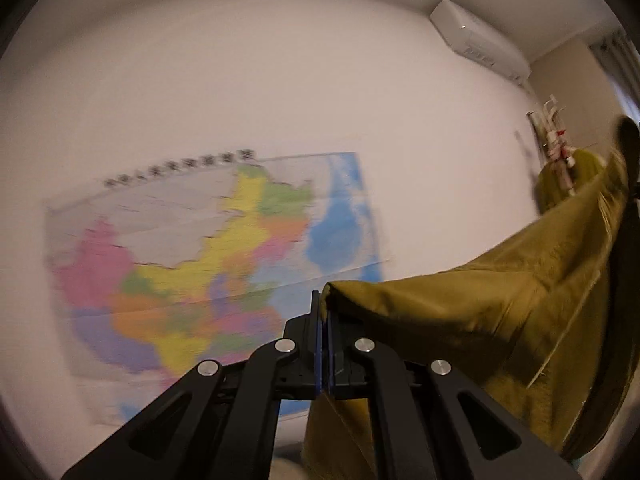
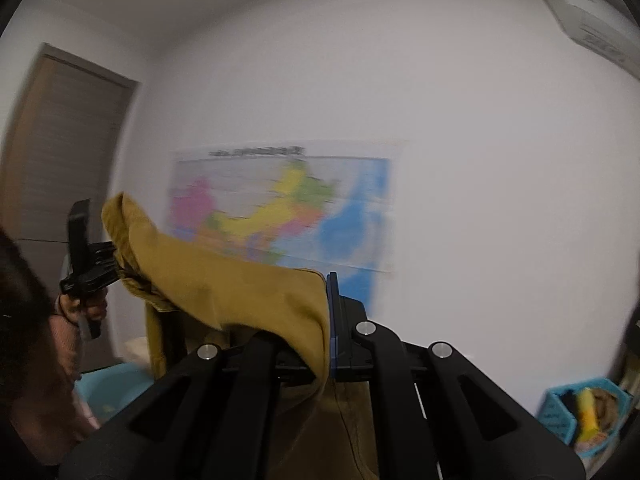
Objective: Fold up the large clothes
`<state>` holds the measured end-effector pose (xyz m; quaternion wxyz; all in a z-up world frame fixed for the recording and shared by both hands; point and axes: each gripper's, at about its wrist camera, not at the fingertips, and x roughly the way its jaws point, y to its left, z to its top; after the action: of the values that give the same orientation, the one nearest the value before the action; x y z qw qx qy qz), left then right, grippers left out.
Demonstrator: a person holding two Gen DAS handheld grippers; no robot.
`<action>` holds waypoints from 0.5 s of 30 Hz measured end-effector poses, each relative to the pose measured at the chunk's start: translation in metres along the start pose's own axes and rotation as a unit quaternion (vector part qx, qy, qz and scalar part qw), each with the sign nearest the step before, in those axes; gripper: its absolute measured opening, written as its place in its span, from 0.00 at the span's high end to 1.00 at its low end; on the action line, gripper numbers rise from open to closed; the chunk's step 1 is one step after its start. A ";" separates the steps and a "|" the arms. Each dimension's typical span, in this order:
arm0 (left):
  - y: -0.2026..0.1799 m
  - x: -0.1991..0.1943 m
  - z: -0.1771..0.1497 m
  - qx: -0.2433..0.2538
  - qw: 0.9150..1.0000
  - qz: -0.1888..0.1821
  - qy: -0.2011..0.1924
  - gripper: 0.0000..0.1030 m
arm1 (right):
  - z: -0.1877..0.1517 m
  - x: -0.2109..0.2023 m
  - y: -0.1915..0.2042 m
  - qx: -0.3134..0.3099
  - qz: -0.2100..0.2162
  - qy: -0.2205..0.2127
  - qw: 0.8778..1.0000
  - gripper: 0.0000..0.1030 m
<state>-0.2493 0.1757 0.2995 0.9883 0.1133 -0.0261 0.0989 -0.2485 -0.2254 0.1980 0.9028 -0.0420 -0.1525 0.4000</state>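
Left wrist view
Left gripper [image 1: 323,312]: its two black fingers are pressed together on a corner of the cloth, with blue pads showing at the tips.
Mustard cloth [image 1: 500,300]: it is pinched at the gripper tips and stretches up and to the right of the map, then hangs down in folds on that side.
Map [image 1: 208,272]: a big colored map stuck on the white wall, behind the gripper. It looks blurry.
Air conditioner [image 1: 478,38]: a white box high on the wall, up and to the right of the map.
Coat rack [image 1: 554,148]: far to the right of the map, in the corner, partly hidden by the cloth.

Right wrist view
Right gripper [image 2: 330,304]: closed tight on the cloth, which drapes over its left finger.
Mustard cloth [image 2: 224,284]: it runs from this gripper up and left, below the map, to the other gripper.
Left gripper [image 2: 114,260]: seen left of the map, held in a hand [image 2: 86,310], clamped on the far end of the cloth.
Door [image 2: 68,140]: brown, left of the map.
Blue basket [image 2: 584,412]: low, far right of the map, with things in it.
Blue tub [image 2: 112,388]: low, left of the map.
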 end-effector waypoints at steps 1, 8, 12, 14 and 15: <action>0.001 -0.019 -0.001 0.006 1.000 0.013 0.000 0.99 | 0.001 -0.004 0.009 -0.001 0.020 -0.010 1.000 0.98; 0.014 -0.069 0.001 0.036 0.994 0.104 0.006 0.99 | -0.009 0.028 0.021 0.048 0.097 -0.014 0.994 0.97; 0.029 -0.006 -0.033 0.033 0.987 0.125 0.092 0.99 | -0.045 0.114 0.010 0.094 0.100 0.063 0.988 0.96; 0.035 0.041 -0.063 0.036 0.979 0.135 0.150 0.99 | -0.076 0.165 -0.001 0.125 0.098 0.111 0.981 0.95; 0.040 0.076 -0.090 0.034 0.970 0.145 0.193 0.99 | -0.097 0.198 -0.006 0.145 0.107 0.144 0.973 0.95</action>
<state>-0.1807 0.2493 0.2265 0.9452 0.1206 0.1525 0.2622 -0.0890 -0.0796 0.1551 0.8637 0.0163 0.0443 0.5019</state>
